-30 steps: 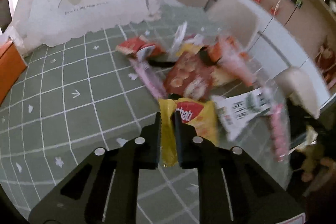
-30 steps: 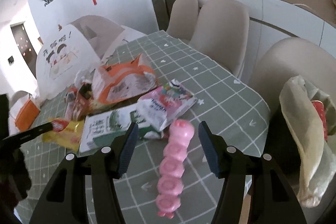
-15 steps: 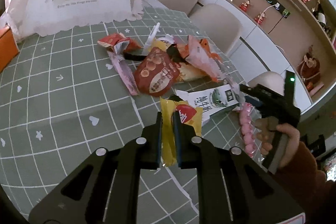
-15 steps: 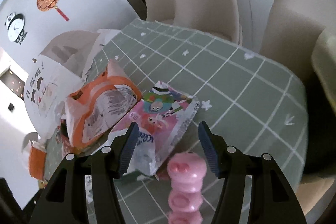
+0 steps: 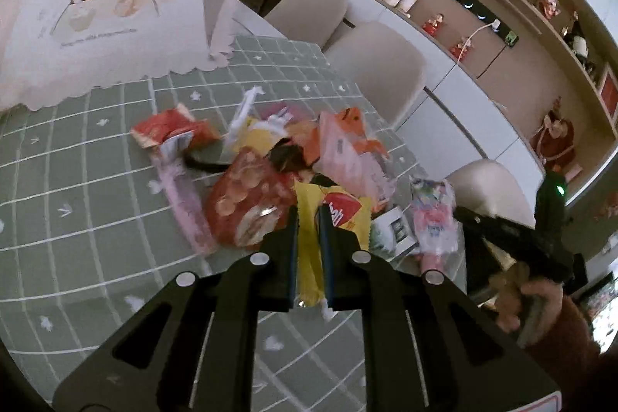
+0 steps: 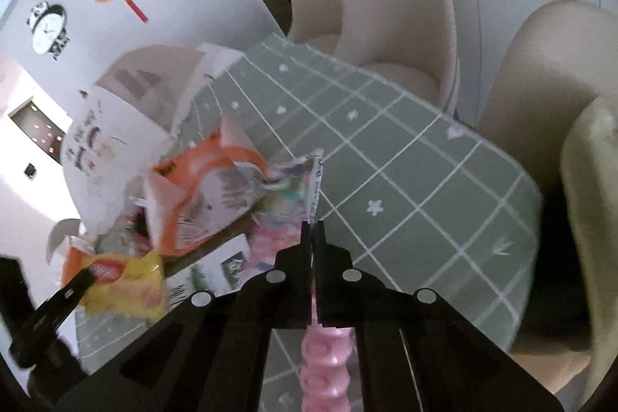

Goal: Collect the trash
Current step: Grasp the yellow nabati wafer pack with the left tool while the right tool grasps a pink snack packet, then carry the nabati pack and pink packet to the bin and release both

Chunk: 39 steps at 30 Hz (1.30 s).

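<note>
1. Left hand-held gripper (image 5: 308, 219) clamped on the yellow snack wrapper (image 5: 335, 219), jaws narrow with the foil pinched between them, wrapper hanging just above the green checked worktop (image 5: 77, 203)
2. Right hand-held gripper (image 6: 312, 230) just closed, jaws nearly together on the edge of the pink cartoon packet (image 6: 286, 203); packet rising up and left from the tips, partly over the orange bag (image 6: 201, 180)
3. Pink pig-shaped strip (image 6: 324, 365) lying on the worktop beneath the right hand-held gripper, not gripped
4. Step in hand, by judgement: picking up, one wrapper secured per side, neither yet carried away
5. Rest of the trash heaped mid-worktop: red snack bag (image 5: 247, 203), red-orange packet (image 5: 170, 130), pale pink stick wrapper (image 5: 185, 203), white carton (image 5: 394, 230)
6. Pale bag (image 6: 591, 219) at the far right edge off the worktop, probably the collection bag
7. Next move: lifting both wrappers clear of the heap without dragging neighbours, then carrying right toward that bag and releasing over its mouth
</note>
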Each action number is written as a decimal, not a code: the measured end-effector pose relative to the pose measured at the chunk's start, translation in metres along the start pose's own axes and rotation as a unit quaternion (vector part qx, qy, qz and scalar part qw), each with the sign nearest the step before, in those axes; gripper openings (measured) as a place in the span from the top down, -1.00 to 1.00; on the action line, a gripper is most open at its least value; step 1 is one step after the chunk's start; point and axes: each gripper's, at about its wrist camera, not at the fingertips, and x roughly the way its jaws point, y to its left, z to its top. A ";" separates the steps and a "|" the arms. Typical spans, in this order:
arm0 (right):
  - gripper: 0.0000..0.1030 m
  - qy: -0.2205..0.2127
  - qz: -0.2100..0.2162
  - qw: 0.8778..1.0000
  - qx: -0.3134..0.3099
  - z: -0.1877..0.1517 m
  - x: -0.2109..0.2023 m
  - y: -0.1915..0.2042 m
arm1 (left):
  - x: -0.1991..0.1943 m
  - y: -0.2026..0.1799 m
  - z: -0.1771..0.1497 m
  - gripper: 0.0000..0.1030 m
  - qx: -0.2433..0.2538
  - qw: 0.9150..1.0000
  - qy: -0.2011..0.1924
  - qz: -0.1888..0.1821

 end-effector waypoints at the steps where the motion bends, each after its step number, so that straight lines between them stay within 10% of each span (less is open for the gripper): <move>1: 0.93 -0.007 0.003 1.000 -0.005 0.000 -0.008 0.000 | 0.000 -0.005 0.001 0.81 0.004 1.000 -0.003 -0.003; 13: 0.93 -0.067 -0.015 0.997 -0.045 -0.005 -0.118 -0.007 | -0.014 -0.063 -0.016 0.81 0.016 0.999 -0.020 -0.036; 23: 0.93 -0.183 -0.046 0.981 -0.049 0.010 -0.251 -0.056 | -0.022 -0.183 0.015 0.81 0.097 0.988 -0.055 -0.108; 39: 0.93 -0.227 -0.155 0.962 0.009 -0.009 -0.337 -0.181 | 0.126 -0.385 -0.016 0.81 0.218 0.948 0.105 -0.209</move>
